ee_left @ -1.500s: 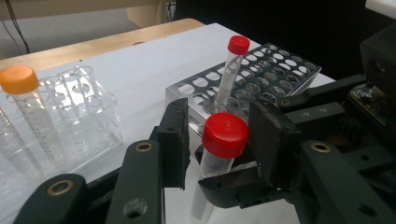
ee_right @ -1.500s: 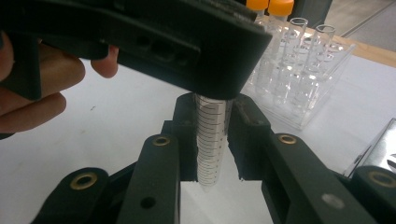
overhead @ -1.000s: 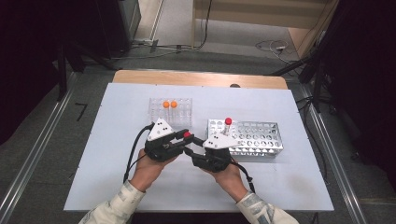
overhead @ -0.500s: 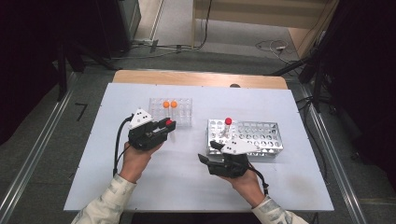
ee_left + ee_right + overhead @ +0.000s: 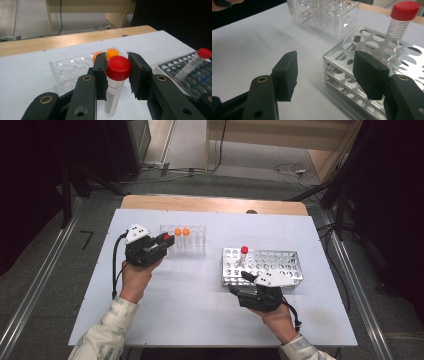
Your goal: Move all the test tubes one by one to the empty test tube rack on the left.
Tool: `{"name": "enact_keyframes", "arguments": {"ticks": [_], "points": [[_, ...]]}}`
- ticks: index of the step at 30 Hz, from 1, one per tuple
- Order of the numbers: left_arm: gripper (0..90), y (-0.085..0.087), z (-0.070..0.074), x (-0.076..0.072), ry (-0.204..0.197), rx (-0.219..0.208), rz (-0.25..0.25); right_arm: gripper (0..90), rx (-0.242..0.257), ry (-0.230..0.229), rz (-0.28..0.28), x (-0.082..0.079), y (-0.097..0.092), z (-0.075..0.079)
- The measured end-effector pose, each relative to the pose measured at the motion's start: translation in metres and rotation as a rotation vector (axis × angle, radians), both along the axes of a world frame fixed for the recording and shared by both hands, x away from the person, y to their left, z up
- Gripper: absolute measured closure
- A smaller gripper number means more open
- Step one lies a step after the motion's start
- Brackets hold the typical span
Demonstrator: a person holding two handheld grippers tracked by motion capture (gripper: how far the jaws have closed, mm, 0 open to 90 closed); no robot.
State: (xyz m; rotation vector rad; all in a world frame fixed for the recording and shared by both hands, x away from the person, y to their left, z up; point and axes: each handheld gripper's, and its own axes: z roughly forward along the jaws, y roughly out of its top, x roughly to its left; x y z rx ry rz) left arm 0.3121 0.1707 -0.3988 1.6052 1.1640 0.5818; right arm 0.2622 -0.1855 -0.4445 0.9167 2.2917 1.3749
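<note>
My left gripper [image 5: 164, 241] is shut on a red-capped tube [image 5: 118, 68] and holds it upright at the left end of the clear plastic rack [image 5: 194, 244]. Two orange-capped tubes [image 5: 182, 232] stand in that rack, just behind the held tube. My right gripper [image 5: 325, 72] sits at the near left corner of the metal rack [image 5: 277, 266]. Its jaws have just been opening and nothing is between them. A second red-capped tube [image 5: 398, 30] stands tilted in a hole near the metal rack's left end, just beyond the right jaw.
The white tabletop [image 5: 190, 295] has open room between the two racks and along its front. A wooden strip [image 5: 210, 204] runs along the far edge. Metal rails flank the table, and cables [image 5: 292, 169] lie on the floor beyond it.
The grippers were close together at mid-table and have drawn apart. The left went left and back with the tube to the clear rack. The right went right and toward me.
</note>
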Motion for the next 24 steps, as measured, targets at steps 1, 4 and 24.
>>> {"name": "enact_keyframes", "arguments": {"ticks": [1, 4, 24], "points": [[69.8, 0.001, 0.003, 0.003, -0.002, 0.005, 0.008, 35.3, 0.003, -0.001, -0.006, 0.000, -0.003, 0.000], [69.8, 0.005, 0.011, 0.012, -0.013, 0.018, 0.032, 35.3, 0.006, -0.005, -0.017, 0.001, -0.008, 0.001], [69.7, 0.000, 0.015, 0.050, -0.004, 0.054, 0.089, 35.6, 0.023, -0.016, -0.041, 0.003, -0.016, 0.004]]}}
